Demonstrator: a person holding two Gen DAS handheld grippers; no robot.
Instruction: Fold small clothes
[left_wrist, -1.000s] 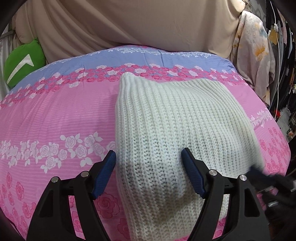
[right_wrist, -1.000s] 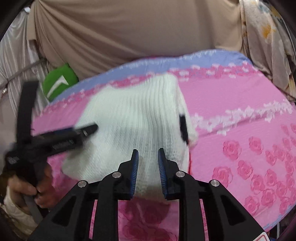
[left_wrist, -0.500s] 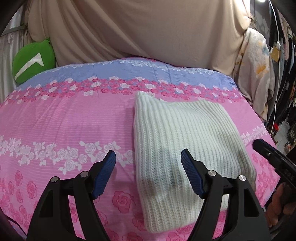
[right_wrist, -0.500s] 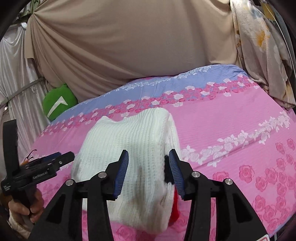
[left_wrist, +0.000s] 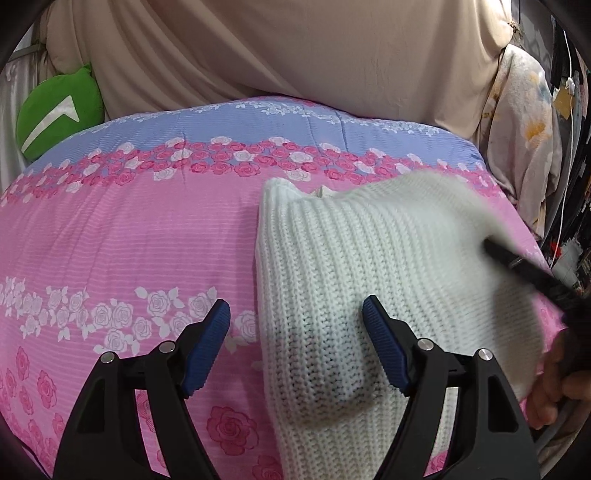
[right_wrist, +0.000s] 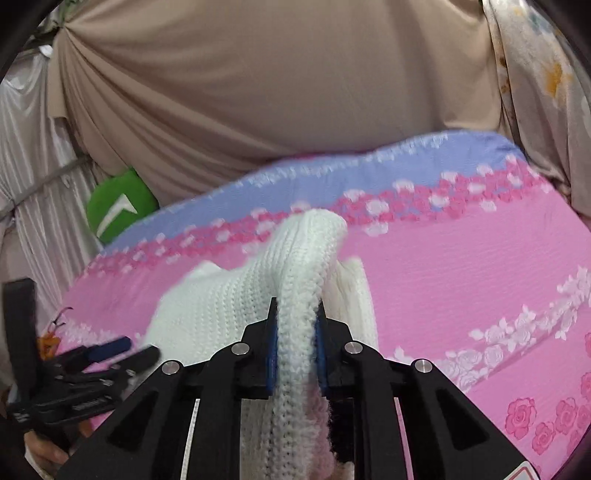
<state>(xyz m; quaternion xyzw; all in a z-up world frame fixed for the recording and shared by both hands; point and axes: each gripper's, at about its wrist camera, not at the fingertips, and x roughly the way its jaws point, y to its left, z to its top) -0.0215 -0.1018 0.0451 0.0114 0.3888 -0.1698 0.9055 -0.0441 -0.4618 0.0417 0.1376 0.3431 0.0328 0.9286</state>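
Right wrist view: right gripper (right_wrist: 295, 347) pinches white knit sweater (right_wrist: 295, 266); no writing legible.

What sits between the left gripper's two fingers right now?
In the left wrist view, the left gripper hangs open over the white knit garment, whose left edge and pink bedspread show between its fingers.

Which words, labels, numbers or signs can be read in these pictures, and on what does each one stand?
White print on the left gripper body: too blurred to read.
White arrow-like mark, no letters, on the green cushion.
Red-edged sticker corner on the right gripper: cut off, unreadable.
White knit garment: no text.
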